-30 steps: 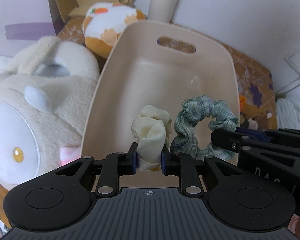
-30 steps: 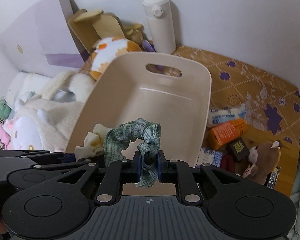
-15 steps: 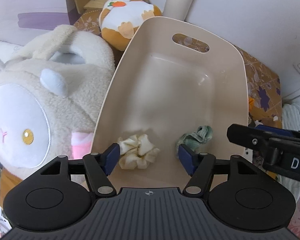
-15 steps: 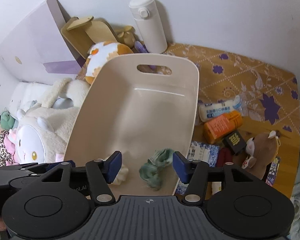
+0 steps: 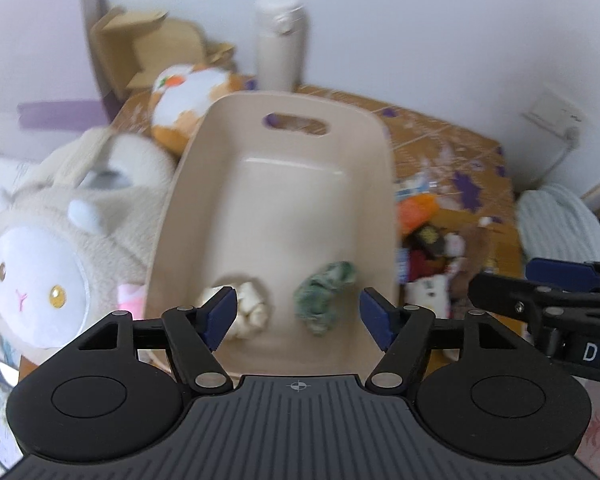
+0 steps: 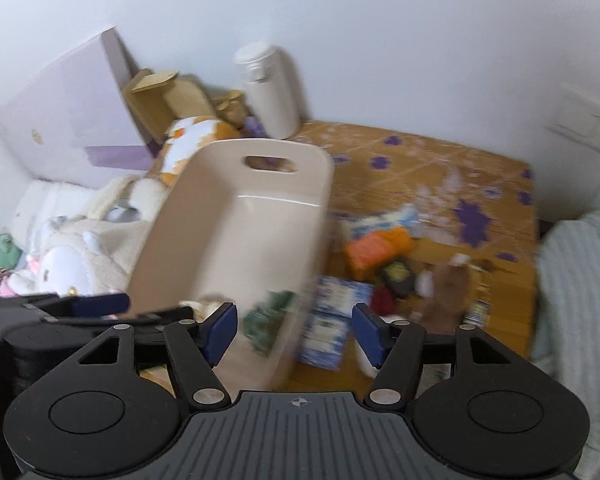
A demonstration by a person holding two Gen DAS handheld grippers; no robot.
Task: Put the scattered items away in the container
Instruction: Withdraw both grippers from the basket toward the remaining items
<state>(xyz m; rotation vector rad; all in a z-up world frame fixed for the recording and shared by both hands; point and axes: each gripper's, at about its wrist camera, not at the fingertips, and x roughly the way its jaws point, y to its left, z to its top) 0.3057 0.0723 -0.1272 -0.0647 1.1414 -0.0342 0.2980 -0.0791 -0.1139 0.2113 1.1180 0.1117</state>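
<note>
Scrunchies, cream and green, lay in beige container; left gripper and right gripper had just opened, both empty.

The left gripper points down into the beige container. Its jaws have just been opening; the blue-padded fingers stand wide apart, with nothing clamped between them. Two scrunchies lie on the container floor at the near end: a cream scrunchie just beside the left-hand finger, and a green scrunchie, apart from it. The right gripper enters from the right edge. A large cream plush presses against the container's left wall. An orange-and-white plush and a white bottle stand beyond. Small items lie blurred on the patterned surface.
</note>
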